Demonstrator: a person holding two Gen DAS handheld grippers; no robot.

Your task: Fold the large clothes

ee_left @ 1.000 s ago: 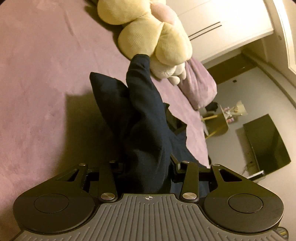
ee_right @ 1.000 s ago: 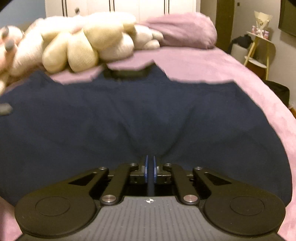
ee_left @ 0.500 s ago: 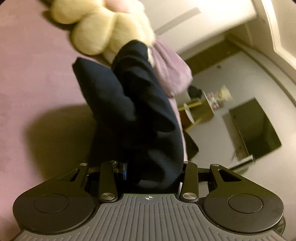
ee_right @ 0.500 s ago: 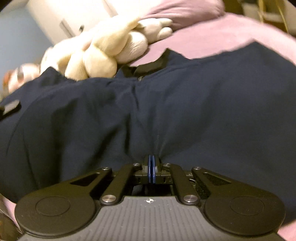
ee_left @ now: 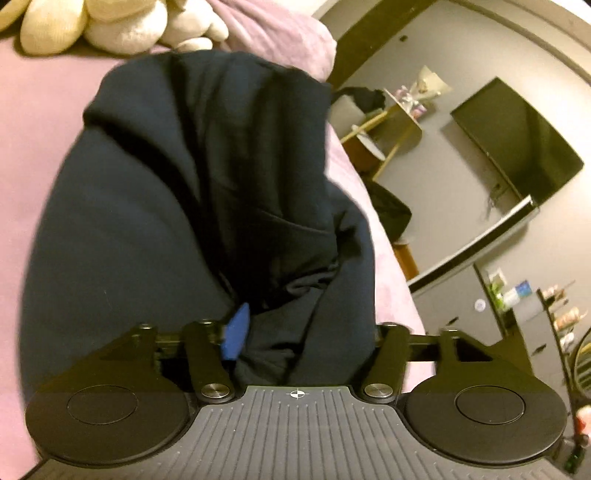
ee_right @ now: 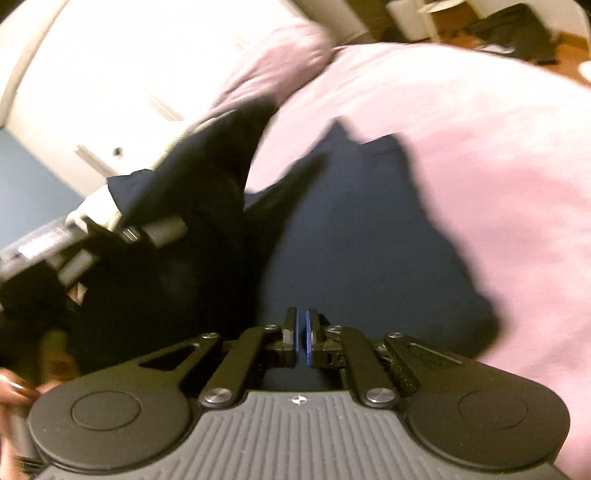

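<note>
step: folding navy garment (ee_left: 177, 206) over on pink bed (ee_left: 40, 122) | left gripper (ee_left: 306, 332) opening, cloth between jaws | right gripper (ee_right: 303, 341) pinched closed, probably on hem | next: release, flatten fold

Navy garment (ee_left: 155, 221), pink bedspread (ee_right: 480, 147), cream plush (ee_left: 122, 26)
</note>
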